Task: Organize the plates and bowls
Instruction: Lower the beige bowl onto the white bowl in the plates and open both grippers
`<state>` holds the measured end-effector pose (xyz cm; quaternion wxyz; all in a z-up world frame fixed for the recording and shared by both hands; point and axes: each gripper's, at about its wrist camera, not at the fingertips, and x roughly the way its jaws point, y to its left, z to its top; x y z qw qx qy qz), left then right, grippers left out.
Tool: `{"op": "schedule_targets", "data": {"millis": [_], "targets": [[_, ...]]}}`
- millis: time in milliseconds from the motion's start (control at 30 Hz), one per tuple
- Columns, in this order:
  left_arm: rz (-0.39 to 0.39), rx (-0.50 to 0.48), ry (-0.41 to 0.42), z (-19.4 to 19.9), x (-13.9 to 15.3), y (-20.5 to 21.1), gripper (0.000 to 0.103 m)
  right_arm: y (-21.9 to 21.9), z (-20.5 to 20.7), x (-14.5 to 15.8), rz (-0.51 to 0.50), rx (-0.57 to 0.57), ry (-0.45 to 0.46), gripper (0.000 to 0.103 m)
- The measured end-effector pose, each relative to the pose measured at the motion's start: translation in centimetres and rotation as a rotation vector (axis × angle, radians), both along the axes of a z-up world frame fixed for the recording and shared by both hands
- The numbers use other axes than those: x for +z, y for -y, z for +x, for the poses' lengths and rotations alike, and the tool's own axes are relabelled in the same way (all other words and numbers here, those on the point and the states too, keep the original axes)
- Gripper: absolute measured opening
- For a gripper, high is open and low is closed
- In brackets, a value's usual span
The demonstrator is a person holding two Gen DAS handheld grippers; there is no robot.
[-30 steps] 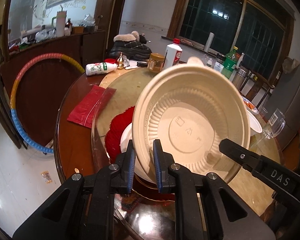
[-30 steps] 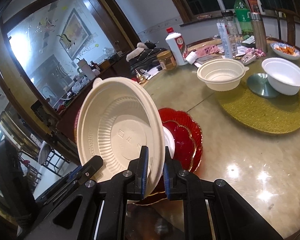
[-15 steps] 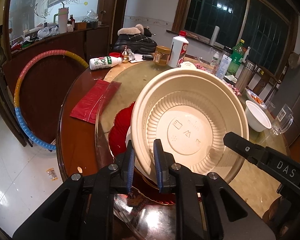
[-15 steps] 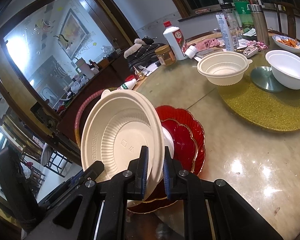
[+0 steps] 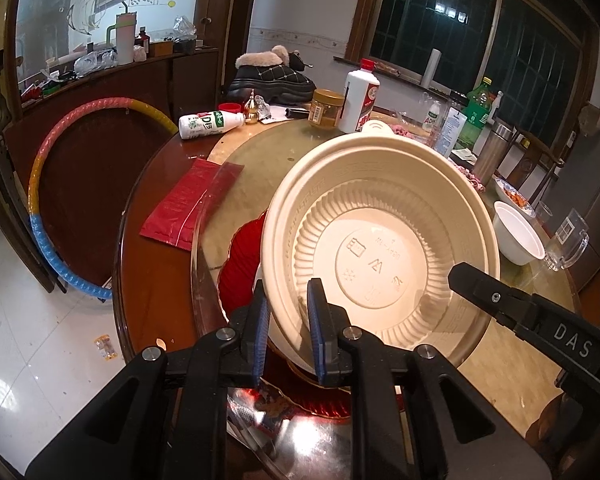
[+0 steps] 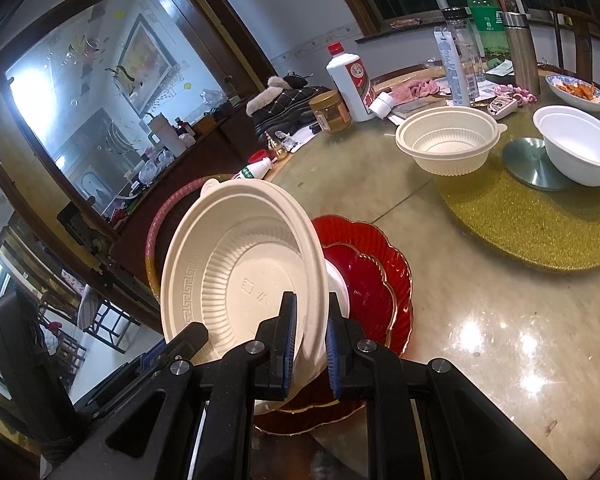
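- Both claws pinch one cream plastic bowl (image 5: 384,248) by its rim, tilted on edge above the red scalloped plates (image 6: 374,280): left claw (image 5: 287,320) on one side, right claw (image 6: 308,344) on the other.
- It is not yet set down. A second cream bowl (image 6: 446,142) and a white bowl (image 6: 580,148) sit apart on the tabletop (image 6: 480,320), likely still to gather.
- Bottles, a jar and a glass mug (image 5: 566,242) crowd the far edge; nothing blocks the plates.
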<state>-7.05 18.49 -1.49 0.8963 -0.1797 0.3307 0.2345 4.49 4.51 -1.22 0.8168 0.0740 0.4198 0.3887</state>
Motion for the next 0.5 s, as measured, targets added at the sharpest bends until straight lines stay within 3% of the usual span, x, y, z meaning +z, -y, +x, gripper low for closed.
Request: {"op": "schedule_targets", "data": {"millis": [500], "targets": [[-0.020, -0.007, -0.033, 0.8, -0.4, -0.1, 0.016, -0.1, 1.1, -1.0, -0.006, -0.001, -0.057, 0.013]]}}
